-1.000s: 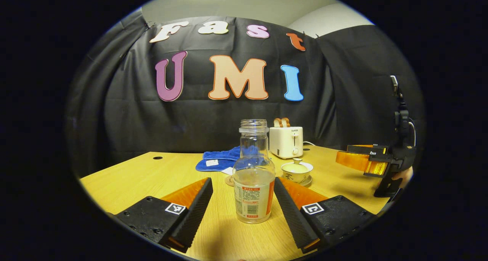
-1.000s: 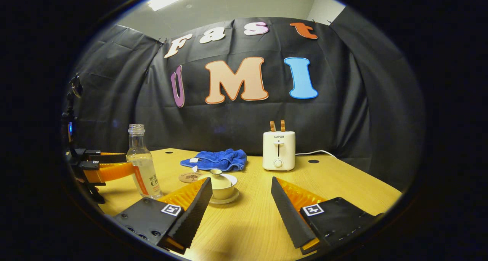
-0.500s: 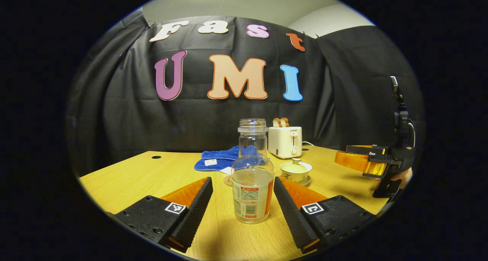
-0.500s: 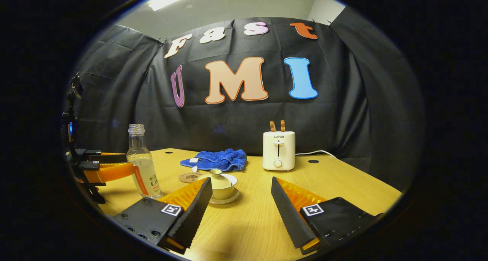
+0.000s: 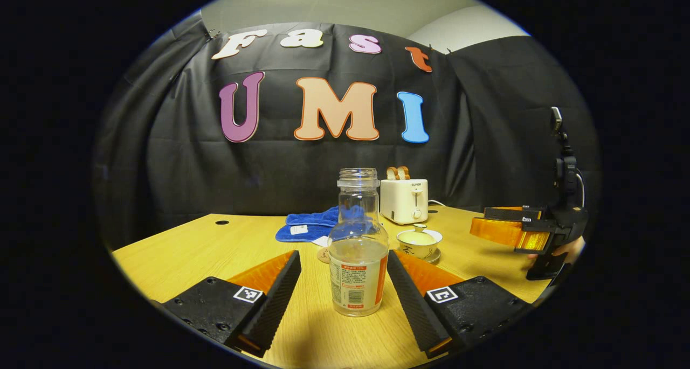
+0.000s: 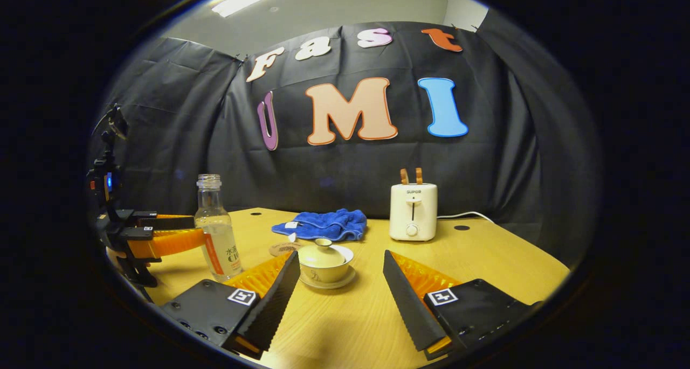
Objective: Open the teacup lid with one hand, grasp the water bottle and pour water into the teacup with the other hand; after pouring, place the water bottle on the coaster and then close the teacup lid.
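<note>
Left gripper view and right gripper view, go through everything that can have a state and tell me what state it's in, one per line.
Water bottle: upright on the table, uncapped, partly filled.
Teacup: on its saucer, lid on.
Coaster: bare, nothing on it.
Toaster: plugged in, two slices sticking up.
Blue towel: crumpled.
Left gripper: open, fingers either side of the bottle, not touching.
Right gripper: open, short of the teacup.

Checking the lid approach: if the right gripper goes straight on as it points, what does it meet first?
Probably the teacup, lid still on, just left of the line between its open jaws. Beyond it stands the toaster; depth is hard to judge.
</note>
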